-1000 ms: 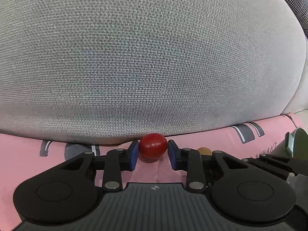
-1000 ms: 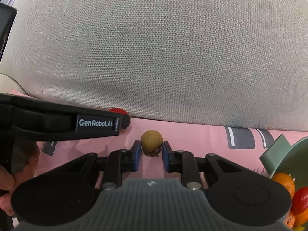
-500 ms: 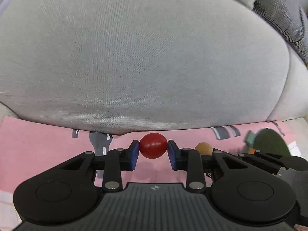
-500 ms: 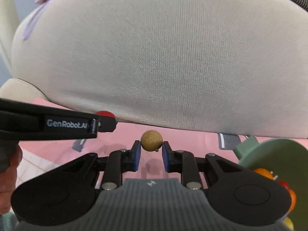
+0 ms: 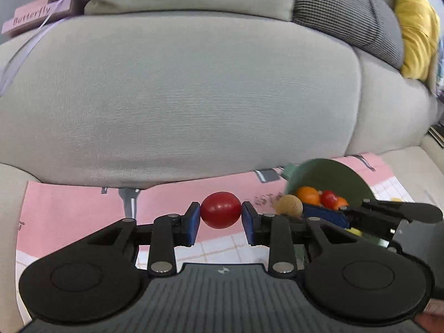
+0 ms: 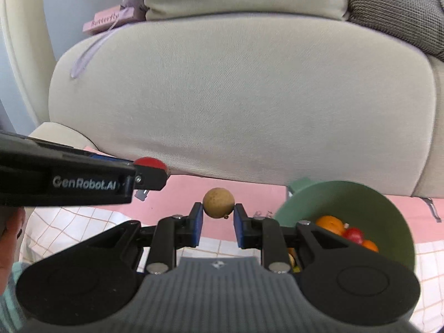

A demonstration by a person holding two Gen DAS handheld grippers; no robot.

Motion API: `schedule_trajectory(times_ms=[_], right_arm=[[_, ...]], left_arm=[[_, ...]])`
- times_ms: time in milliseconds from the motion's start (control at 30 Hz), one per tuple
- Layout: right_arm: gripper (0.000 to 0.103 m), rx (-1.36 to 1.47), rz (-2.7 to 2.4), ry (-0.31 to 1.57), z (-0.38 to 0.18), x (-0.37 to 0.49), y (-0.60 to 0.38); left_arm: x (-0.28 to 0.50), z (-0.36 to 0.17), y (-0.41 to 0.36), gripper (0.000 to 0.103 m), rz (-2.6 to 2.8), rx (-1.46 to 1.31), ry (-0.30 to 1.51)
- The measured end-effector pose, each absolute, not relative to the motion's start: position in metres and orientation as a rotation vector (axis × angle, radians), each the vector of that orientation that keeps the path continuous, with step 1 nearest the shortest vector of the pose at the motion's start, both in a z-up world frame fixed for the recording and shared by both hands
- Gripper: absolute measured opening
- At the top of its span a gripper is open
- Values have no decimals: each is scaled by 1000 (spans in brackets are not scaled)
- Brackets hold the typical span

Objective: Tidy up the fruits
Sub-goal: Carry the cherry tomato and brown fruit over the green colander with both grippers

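Note:
My left gripper (image 5: 221,214) is shut on a red tomato (image 5: 221,213), held in the air above the pink cloth. My right gripper (image 6: 218,207) is shut on a small tan round fruit (image 6: 218,202). That tan fruit (image 5: 290,206) also shows in the left wrist view, just right of the tomato. A green bowl (image 6: 385,202) tilts at the lower right of the right gripper, holding oranges (image 6: 328,223) and a red fruit (image 6: 353,234). The same bowl (image 5: 341,177) lies right of the left gripper. The left gripper's side (image 6: 83,183) crosses the right wrist view, with the tomato (image 6: 148,163) at its tip.
A large grey sofa cushion (image 5: 180,97) fills the space ahead. A pink cloth (image 5: 69,211) and a checked white cloth (image 6: 69,222) cover the seat below. A pink "Butterfly" box (image 5: 30,18) sits up left; a houndstooth pillow (image 5: 347,11) and a yellow pillow (image 5: 416,27) lie up right.
Both grippers have risen and drawn back from the cushion, each keeping its fruit. The green bowl and the pillows have come into view.

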State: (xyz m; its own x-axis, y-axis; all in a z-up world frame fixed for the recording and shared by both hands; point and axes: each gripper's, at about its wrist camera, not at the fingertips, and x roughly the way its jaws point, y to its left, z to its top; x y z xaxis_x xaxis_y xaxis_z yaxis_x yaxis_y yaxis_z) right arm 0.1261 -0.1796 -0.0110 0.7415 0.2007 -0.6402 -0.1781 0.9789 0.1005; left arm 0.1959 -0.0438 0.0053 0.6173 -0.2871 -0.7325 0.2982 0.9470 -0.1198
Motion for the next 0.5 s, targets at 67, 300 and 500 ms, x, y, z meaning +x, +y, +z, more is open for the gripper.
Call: schedule_trajectory(times_ms=[67,300,500], right_arm=[[20,37,203,694,-5,114,-188],[20,46,183,671,3,80,-208],[20,65,142,667,2,58,-234]], left_arm=[[185,9,-50,36,-350,20,836],[156,20,-76,36,-405,55,833],[145,24,-100,36,-454,76,838]])
